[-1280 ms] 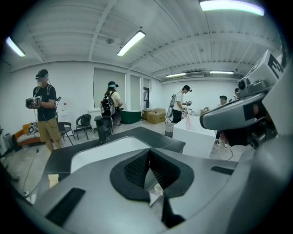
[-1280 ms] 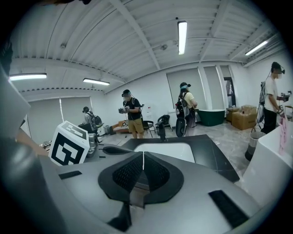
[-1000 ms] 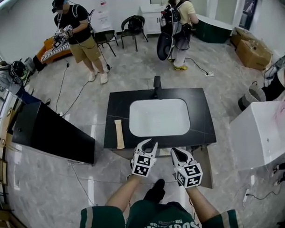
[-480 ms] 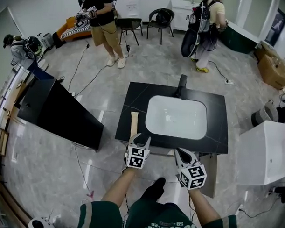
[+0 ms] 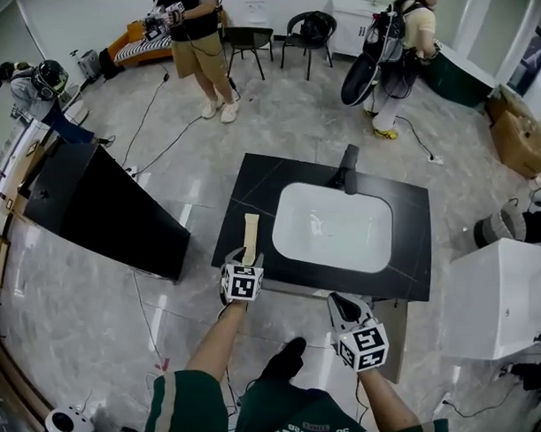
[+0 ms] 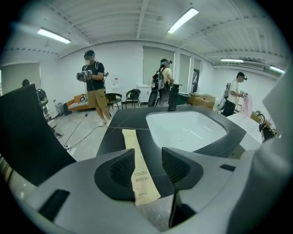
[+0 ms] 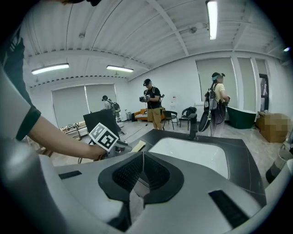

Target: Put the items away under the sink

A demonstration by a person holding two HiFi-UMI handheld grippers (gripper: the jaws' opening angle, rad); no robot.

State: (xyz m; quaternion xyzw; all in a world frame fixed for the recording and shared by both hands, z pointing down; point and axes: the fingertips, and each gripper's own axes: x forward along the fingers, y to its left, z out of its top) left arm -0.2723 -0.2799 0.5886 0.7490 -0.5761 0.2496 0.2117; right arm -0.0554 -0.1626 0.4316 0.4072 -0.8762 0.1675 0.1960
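left of the sink, my left claw has advanced astride the toothbrush packet, parted and ungripped, so i judge pickup next; right claw closed, empty.

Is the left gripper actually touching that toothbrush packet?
Cannot tell. The left gripper, in its own view, has the toothbrush packet between open jaws: clear of one, overlapped by the other.

Black sink counter, toothbrush packet lying on it
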